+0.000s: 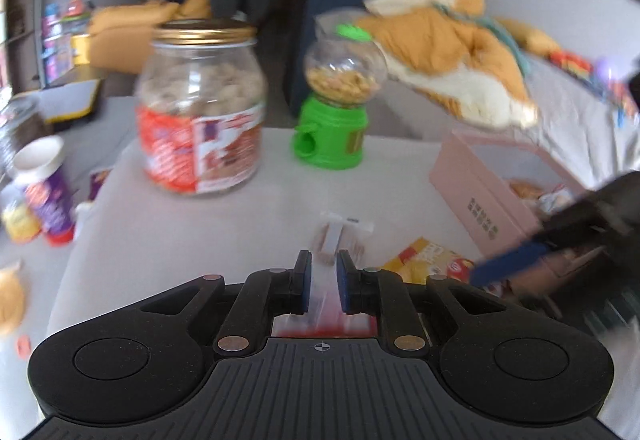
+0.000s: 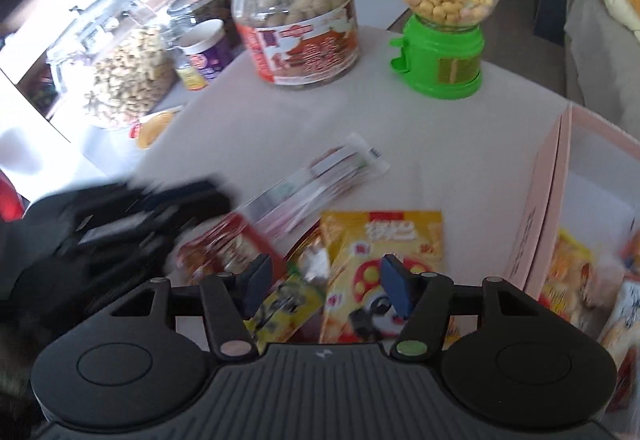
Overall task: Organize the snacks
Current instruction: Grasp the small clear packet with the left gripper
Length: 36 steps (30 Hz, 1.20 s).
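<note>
My left gripper is shut on a long clear snack packet with a red end; the packet also shows in the right wrist view, where the left gripper is a dark blur at its near end. My right gripper is open and empty above a yellow snack bag and a smaller yellow-black packet. A pink box at the right holds several snack bags. In the left wrist view the right gripper shows by the pink box.
A big jar with a gold lid and a green candy dispenser stand at the back of the white table. Glass jars and a purple tub stand at the left. A sofa with an orange blanket lies behind.
</note>
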### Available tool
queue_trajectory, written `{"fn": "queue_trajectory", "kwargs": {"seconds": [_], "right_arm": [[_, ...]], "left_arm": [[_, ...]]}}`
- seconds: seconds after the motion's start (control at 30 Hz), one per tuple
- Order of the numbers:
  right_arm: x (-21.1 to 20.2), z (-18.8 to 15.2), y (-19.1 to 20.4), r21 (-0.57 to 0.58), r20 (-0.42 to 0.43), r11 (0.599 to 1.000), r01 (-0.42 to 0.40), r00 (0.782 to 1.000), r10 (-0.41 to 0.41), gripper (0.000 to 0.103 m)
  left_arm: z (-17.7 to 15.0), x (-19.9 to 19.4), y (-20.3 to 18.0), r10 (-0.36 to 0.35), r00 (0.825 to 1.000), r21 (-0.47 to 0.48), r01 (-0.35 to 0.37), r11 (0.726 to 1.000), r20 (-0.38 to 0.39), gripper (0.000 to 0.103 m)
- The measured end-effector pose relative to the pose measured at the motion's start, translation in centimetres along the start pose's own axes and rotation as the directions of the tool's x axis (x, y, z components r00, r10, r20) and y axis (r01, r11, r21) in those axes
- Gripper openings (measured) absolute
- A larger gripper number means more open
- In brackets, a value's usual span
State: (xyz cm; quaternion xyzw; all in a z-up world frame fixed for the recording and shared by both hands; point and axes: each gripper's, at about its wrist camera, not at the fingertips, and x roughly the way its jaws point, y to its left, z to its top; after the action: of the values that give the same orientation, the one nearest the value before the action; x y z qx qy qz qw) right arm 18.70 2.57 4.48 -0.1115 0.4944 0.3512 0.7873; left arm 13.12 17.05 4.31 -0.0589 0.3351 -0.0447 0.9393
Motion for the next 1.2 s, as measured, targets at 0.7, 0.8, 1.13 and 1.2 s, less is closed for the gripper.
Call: {"fn": "queue_trajectory", "kwargs": {"seconds": [0.7, 0.8, 1.13, 1.2], "right_arm": [[0.1, -6.6, -1.5, -0.044, 0.035, 0.998, -0.043, 0.998, 0.044, 0.066], [-0.1, -7.1, -1.5, -0.050, 0.042, 0.997, -0.051, 0.998, 0.053, 0.067], [-0.3, -7.8, -1.6, -0.037, 0.065, 0.998, -0.048, 0.997, 0.050, 0.075], [-0.4, -8.0, -1.3, -0.050, 0.072, 0.998, -0.040, 0.996, 0.043, 0.078]], "left_arm": [[2.1, 6.4, -2.9, 0.159, 0.981, 0.250, -0.126, 0.960, -0.115, 0.046], [2.0, 5.9, -2.7, 0.214, 0.972, 0.281, -0.179, 0.943, -0.101, 0.047], [1.9, 6.6, -2.2, 0.268, 0.957, 0.255, -0.234, 0.938, -0.109, 0.050], [2.0, 6.8, -1.6, 0.253, 0.961, 0.220, -0.226, 0.949, -0.106, 0.051]]}}
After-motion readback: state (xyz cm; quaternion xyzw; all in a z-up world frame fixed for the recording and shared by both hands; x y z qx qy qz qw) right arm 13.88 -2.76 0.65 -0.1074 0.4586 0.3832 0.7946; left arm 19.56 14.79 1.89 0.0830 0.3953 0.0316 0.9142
